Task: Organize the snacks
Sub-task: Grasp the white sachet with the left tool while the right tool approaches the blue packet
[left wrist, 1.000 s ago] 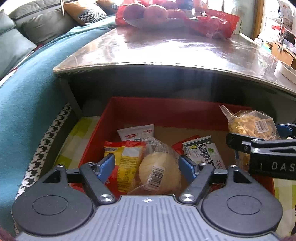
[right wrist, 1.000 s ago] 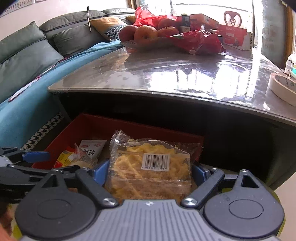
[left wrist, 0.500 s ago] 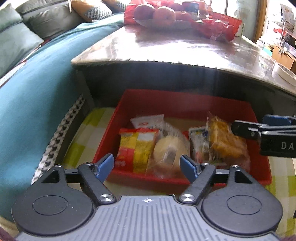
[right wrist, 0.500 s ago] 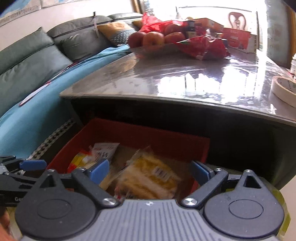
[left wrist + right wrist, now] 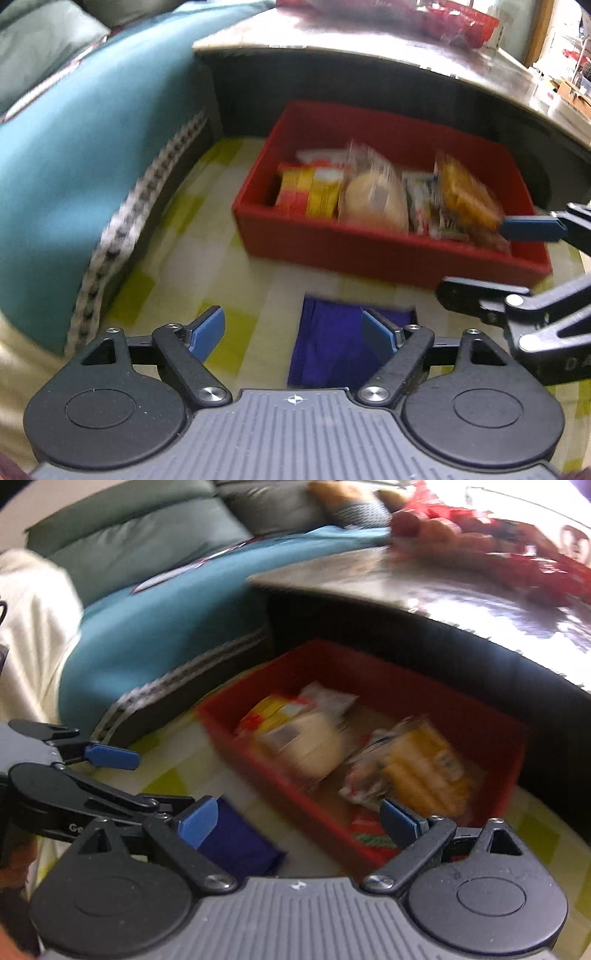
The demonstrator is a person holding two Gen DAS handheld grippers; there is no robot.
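Both claws hang empty over a yellow-checked cloth [image 5: 207,236]. The left claw [image 5: 293,328], jaws apart and just widened, sits at the bottom of its frame above a blue packet [image 5: 332,350]. The right claw [image 5: 299,821] gapes wide, nothing between its pads. Right of centre in both views, a red box [image 5: 369,247] holds the snacks [image 5: 373,199], blurred, below a desk [image 5: 369,44].

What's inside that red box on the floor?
The red box holds wrapped snacks: a yellow-red packet, a round bun and an orange-yellow pack. Whatever lies beneath them is covered.
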